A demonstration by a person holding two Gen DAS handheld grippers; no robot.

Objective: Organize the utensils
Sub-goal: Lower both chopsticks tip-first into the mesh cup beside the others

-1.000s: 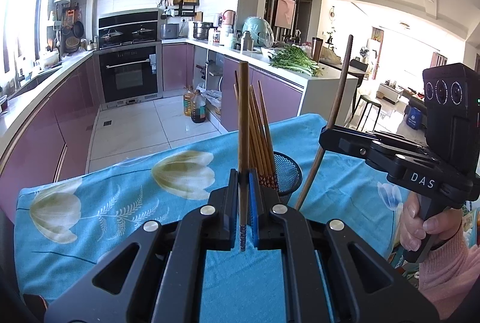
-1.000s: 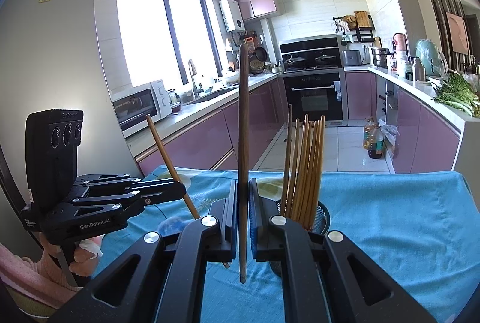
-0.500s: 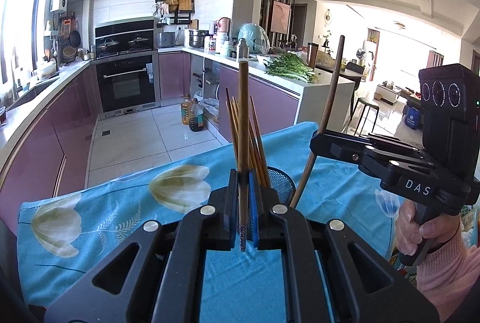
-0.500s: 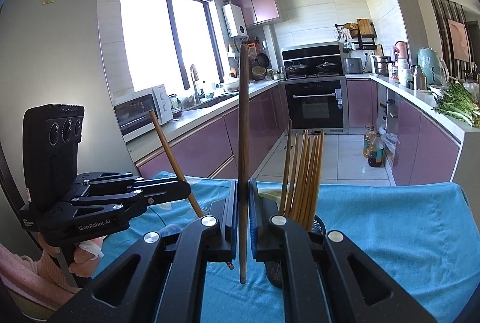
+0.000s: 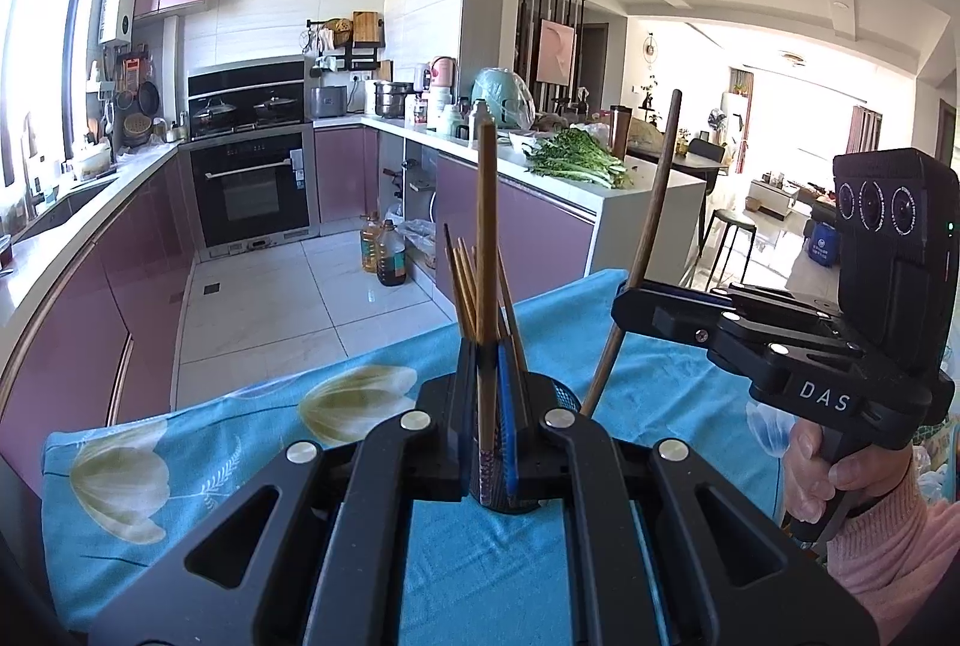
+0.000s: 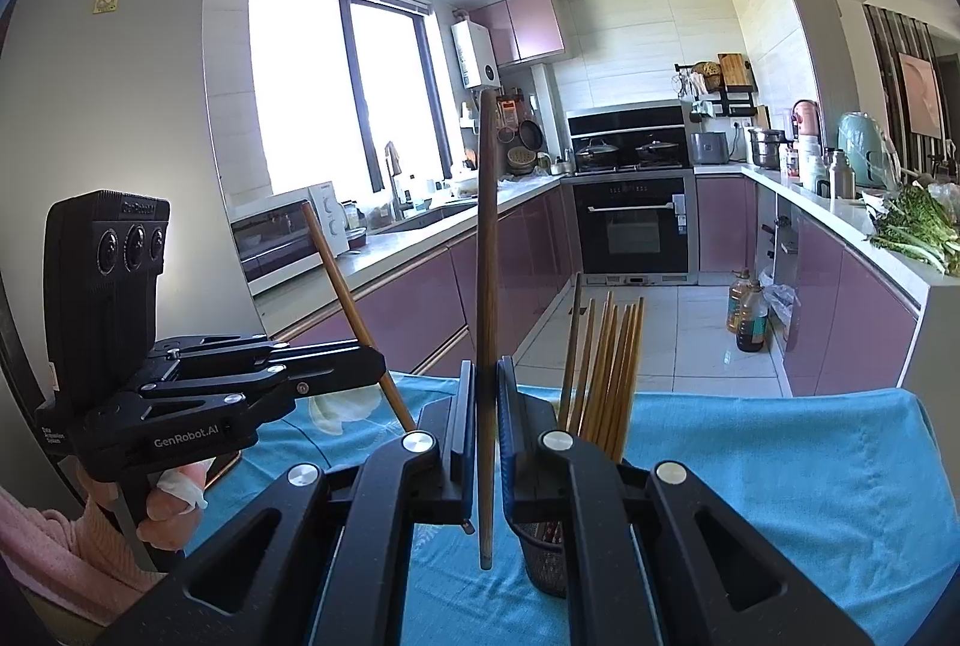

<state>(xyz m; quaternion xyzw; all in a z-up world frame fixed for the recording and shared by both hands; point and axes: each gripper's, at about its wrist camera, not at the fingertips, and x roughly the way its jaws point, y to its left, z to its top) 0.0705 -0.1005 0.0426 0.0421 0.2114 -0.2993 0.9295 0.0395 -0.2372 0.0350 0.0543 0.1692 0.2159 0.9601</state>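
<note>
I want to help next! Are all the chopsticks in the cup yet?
Nearly. A bunch of light wooden chopsticks already stands in the black mesh cup on the blue flowered cloth. The left gripper pinches one light brown chopstick, the right gripper one dark brown chopstick. Those two are left.
</note>
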